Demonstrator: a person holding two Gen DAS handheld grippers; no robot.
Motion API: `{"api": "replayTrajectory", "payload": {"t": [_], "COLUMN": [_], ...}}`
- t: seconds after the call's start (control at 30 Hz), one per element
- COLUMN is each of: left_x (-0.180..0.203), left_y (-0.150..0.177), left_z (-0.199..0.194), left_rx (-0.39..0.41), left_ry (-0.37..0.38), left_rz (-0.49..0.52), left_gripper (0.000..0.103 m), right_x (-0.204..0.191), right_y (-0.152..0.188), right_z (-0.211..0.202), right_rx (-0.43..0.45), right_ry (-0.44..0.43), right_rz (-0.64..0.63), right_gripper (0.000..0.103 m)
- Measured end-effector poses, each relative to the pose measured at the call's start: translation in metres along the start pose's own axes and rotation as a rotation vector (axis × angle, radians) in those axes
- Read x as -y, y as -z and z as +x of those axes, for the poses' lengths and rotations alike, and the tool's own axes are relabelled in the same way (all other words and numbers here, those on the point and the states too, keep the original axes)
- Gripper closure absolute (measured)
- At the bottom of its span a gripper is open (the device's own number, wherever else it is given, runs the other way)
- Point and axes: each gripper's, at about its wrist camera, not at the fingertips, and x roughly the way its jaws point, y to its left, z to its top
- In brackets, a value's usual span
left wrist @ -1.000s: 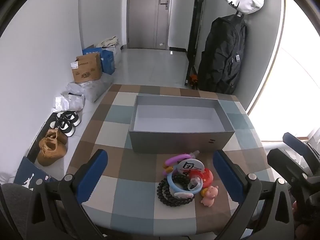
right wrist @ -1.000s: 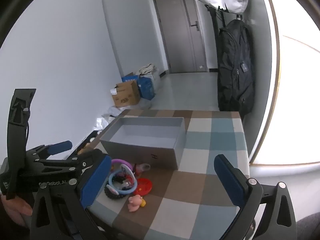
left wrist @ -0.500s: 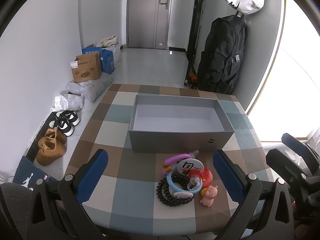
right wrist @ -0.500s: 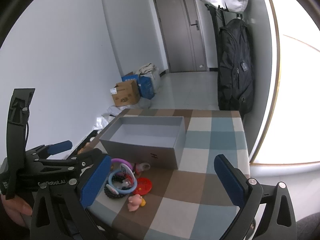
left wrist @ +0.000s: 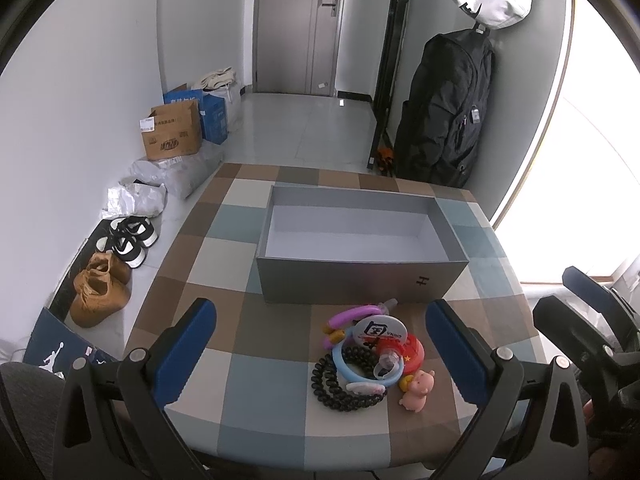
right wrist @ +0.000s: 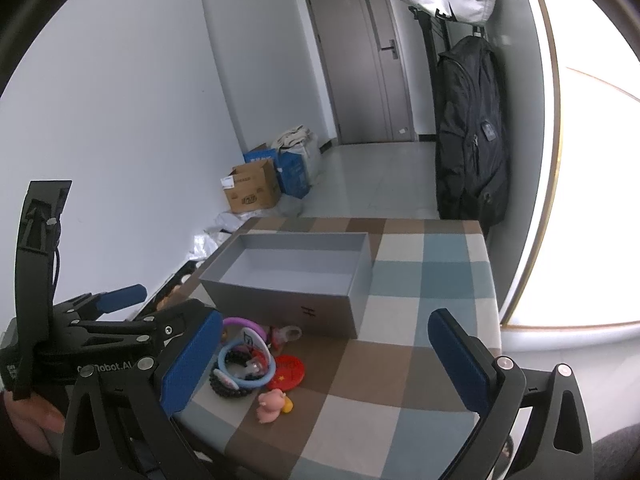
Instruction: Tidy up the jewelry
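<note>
A pile of trinkets lies on the checked table in front of an empty grey box (left wrist: 360,236): a black bead bracelet (left wrist: 340,394), a blue ring (left wrist: 362,368), a purple band (left wrist: 352,314), a red disc (left wrist: 408,354) and a pink pig figure (left wrist: 418,390). My left gripper (left wrist: 320,354) is open and empty, hovering near the pile. My right gripper (right wrist: 324,364) is open and empty over the table's near right side. The box (right wrist: 292,276), pile (right wrist: 246,360), pig (right wrist: 272,400) and the left gripper's body (right wrist: 104,344) show in the right wrist view.
The checked table (left wrist: 224,320) drops off at its left and near edges. On the floor to the left are shoes (left wrist: 120,260), cardboard boxes (left wrist: 172,136) and bags. A black backpack (left wrist: 448,108) hangs at the far right beside a bright window.
Both grippers have drifted only slightly; the view of the table has shifted a little. Nothing was grasped or moved.
</note>
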Motion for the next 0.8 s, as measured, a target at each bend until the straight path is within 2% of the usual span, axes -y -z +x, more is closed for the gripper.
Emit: {"api": "replayTrajectory", "payload": {"t": [0.8], "left_x": [-0.0032], "left_y": [0.0014], "left_z": [0.0047], "left_rx": [-0.034], "left_ry": [0.044], "left_rz": [-0.026], "left_gripper": [0.001], "right_x": [0.0033], "right_y": [-0.0021], "right_z": [-0.0010], "right_rx": [-0.005], "right_ry": [-0.003], "right_rz": [0.027], "right_gripper": [0.000]}}
